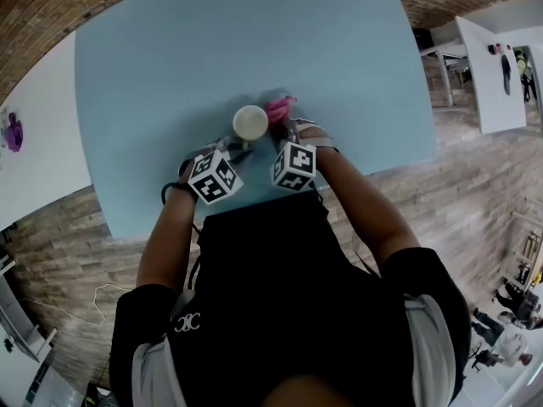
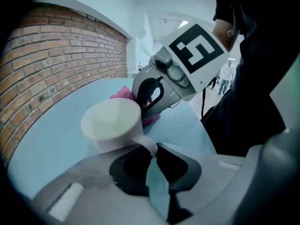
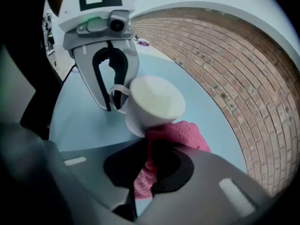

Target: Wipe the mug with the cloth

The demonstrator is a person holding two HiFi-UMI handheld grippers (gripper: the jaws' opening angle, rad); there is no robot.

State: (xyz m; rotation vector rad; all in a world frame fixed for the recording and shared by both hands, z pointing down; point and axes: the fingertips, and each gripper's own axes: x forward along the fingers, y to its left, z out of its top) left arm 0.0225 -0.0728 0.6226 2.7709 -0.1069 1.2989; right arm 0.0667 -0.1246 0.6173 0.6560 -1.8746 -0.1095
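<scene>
Head view, with both claw views. I am holding a two-jawed claw in each hand over a pale blue, flat worktop (image 1: 170, 58). At the centre is the landmark, a cream-white ceramic mug (image 1: 250, 122) with its round mouth facing upward. Whether the base of the mug is touching the worktop cannot be told.

My left claw (image 2: 153, 156) is reaching in from the near-left side of the mug. Its jaws are pressing together on the thin curved handle (image 2: 147, 144), which is sticking out from the mug towards me.

My right claw (image 3: 149, 153) is coming in from the near-right side of the mug. It is pinching a pink, nubbly towelling cloth (image 3: 176, 132) between its dark pads. The bunched free part of the cloth is spilling out beyond the jaws and is lying against the lower outer wall of the mug, on the side opposite the handle.

The two marker cubes are standing just on my side of the mug, close together.
</scene>
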